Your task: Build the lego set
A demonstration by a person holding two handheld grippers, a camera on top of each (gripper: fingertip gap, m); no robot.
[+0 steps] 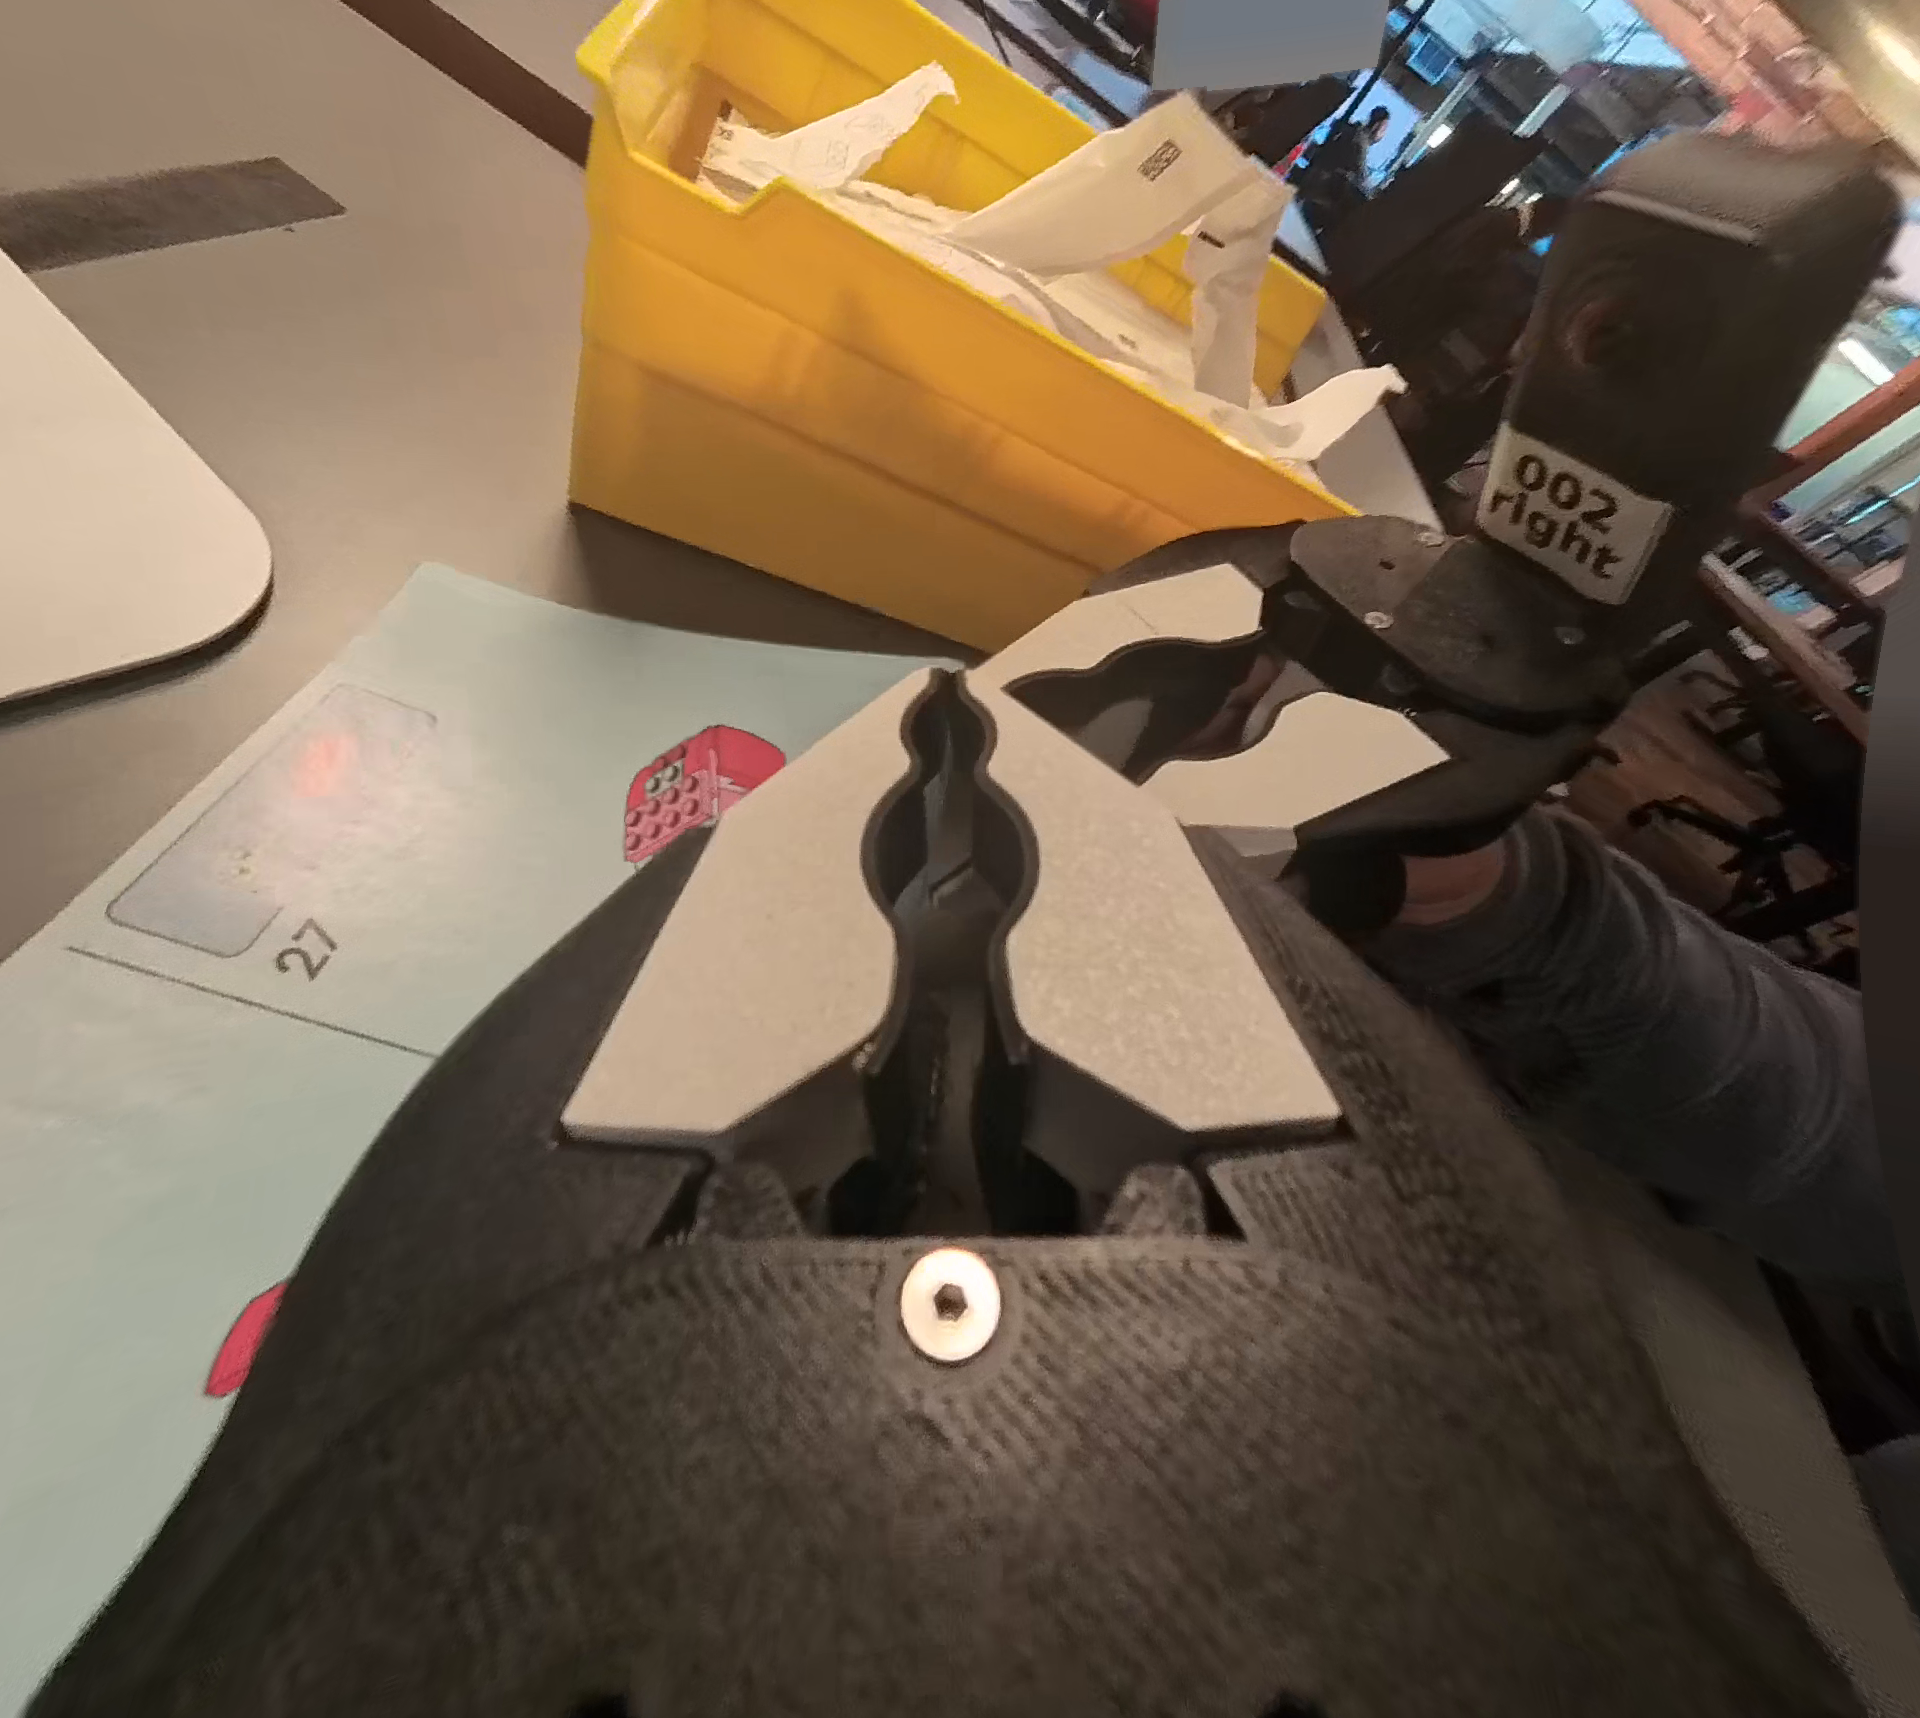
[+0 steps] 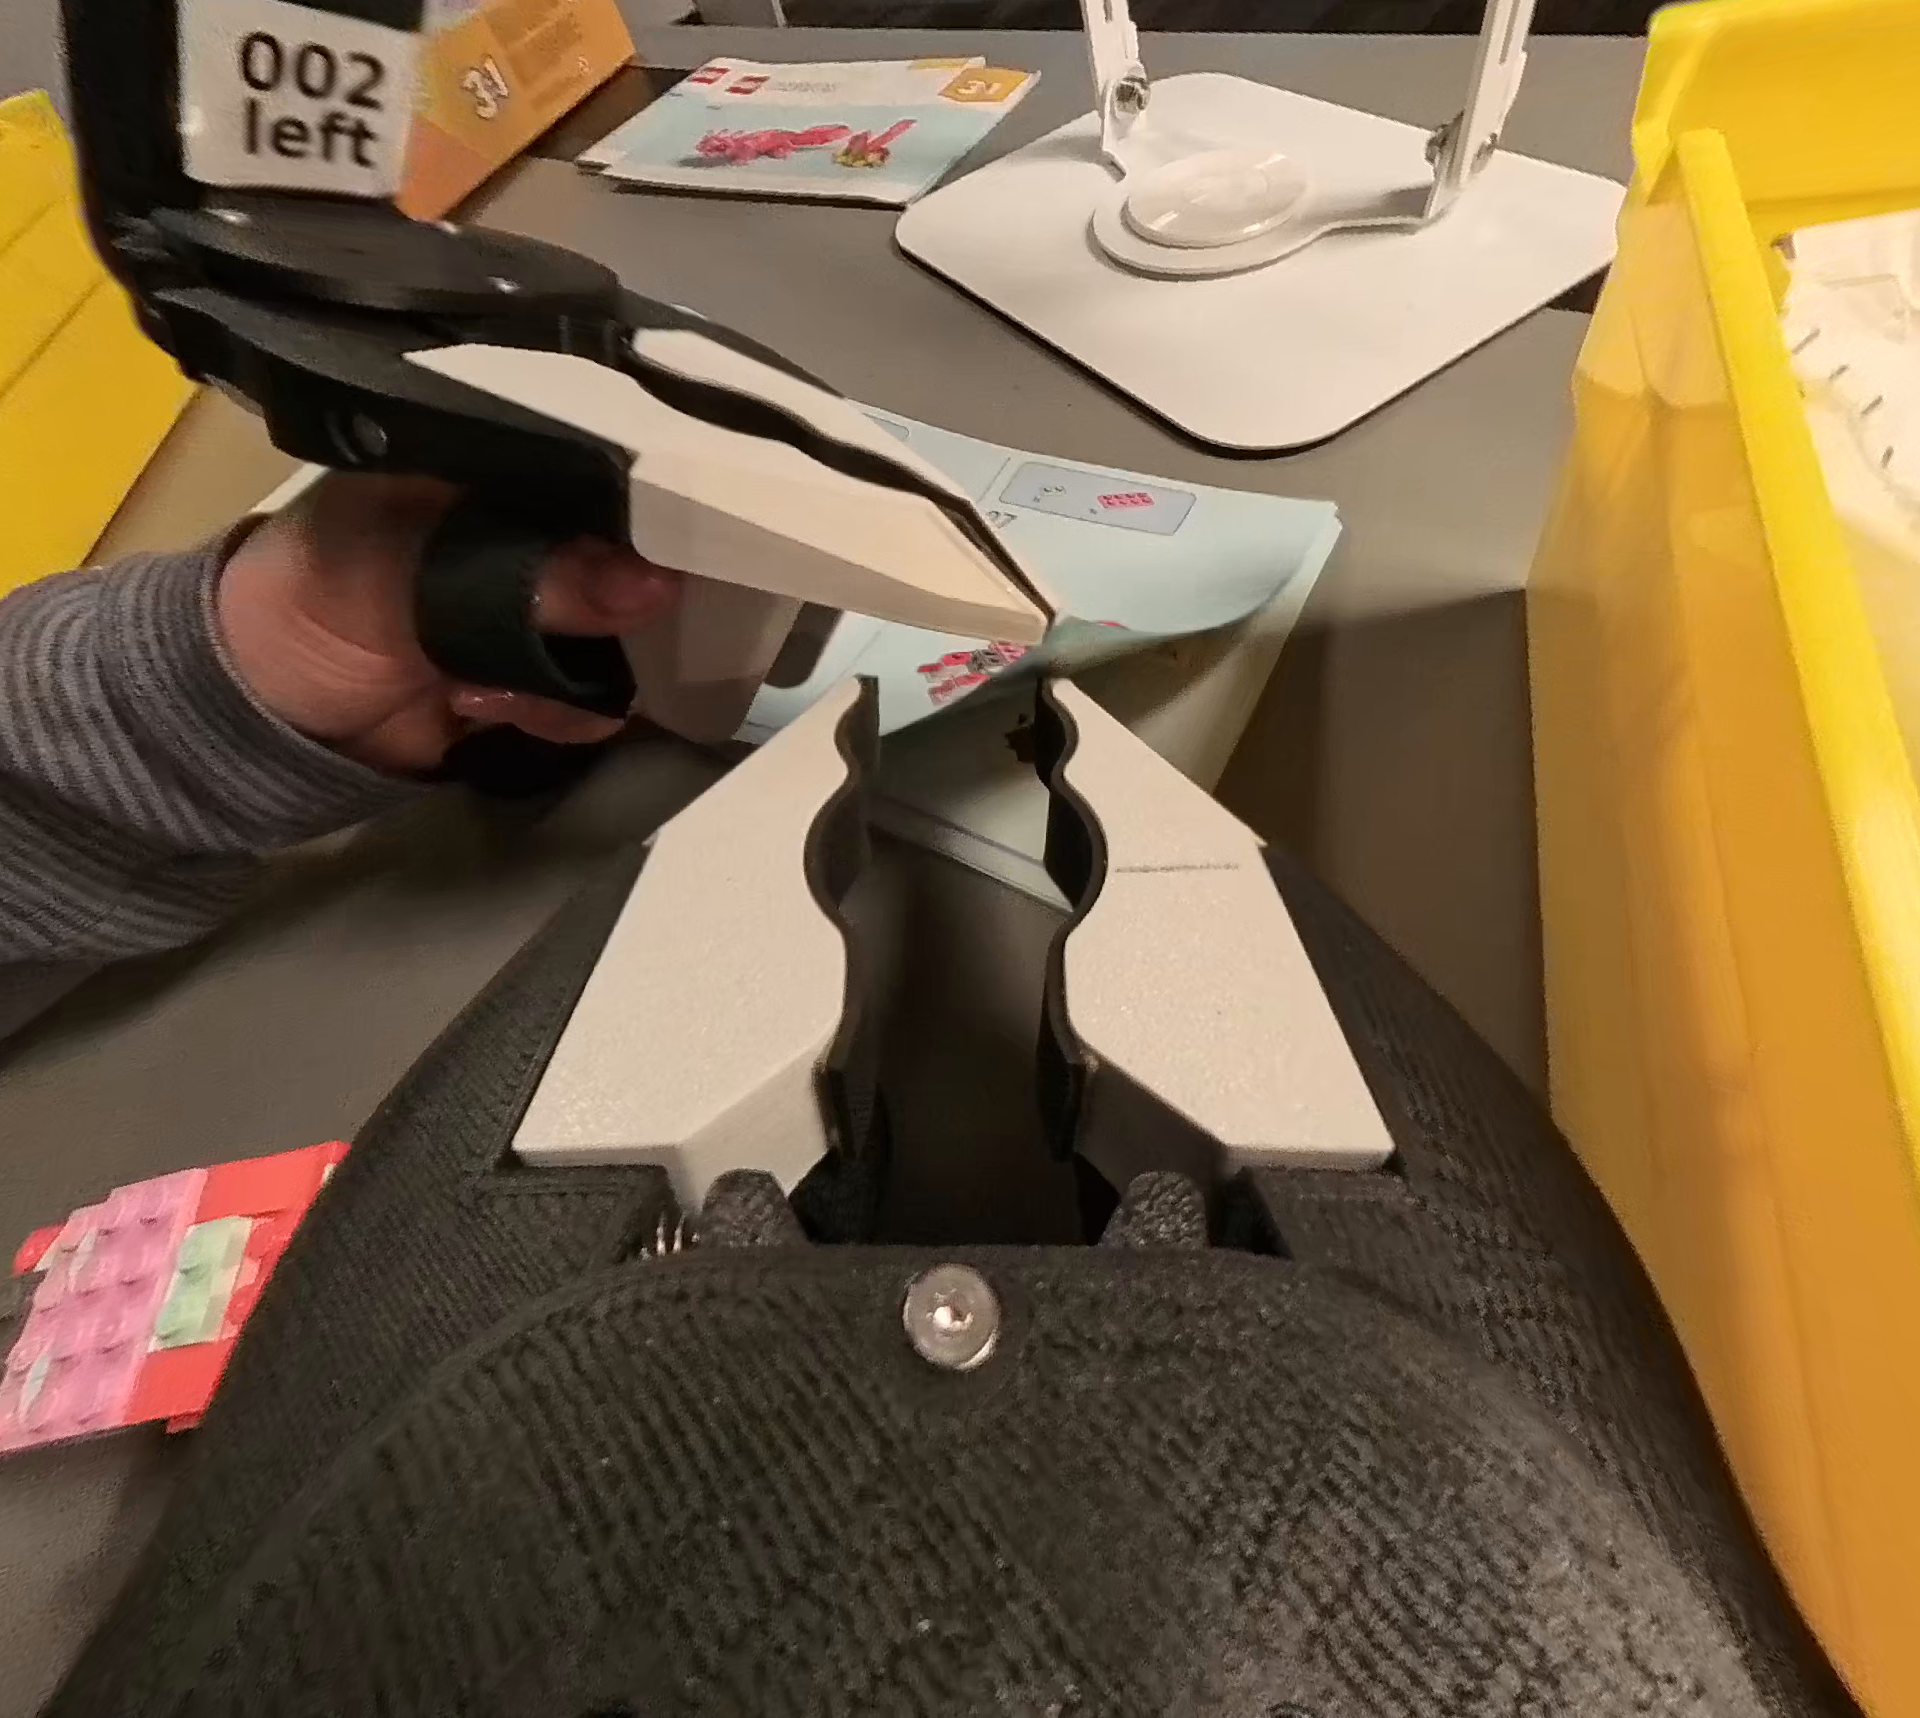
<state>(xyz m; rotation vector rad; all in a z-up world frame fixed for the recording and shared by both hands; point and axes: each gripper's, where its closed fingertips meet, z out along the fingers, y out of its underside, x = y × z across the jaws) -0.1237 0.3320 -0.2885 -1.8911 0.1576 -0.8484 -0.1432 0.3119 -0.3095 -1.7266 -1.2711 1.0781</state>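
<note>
The light-blue instruction booklet [image 2: 1164, 546] lies open on the grey table [image 2: 1403, 733], just left of the yellow bin [image 2: 1714, 733]. The left gripper [image 2: 1023, 619] is pinched together on a lifted page edge; keeping that pinch light should avoid tearing. The right gripper [image 2: 956, 702] waits near, fingers apart, holding nothing.
</note>
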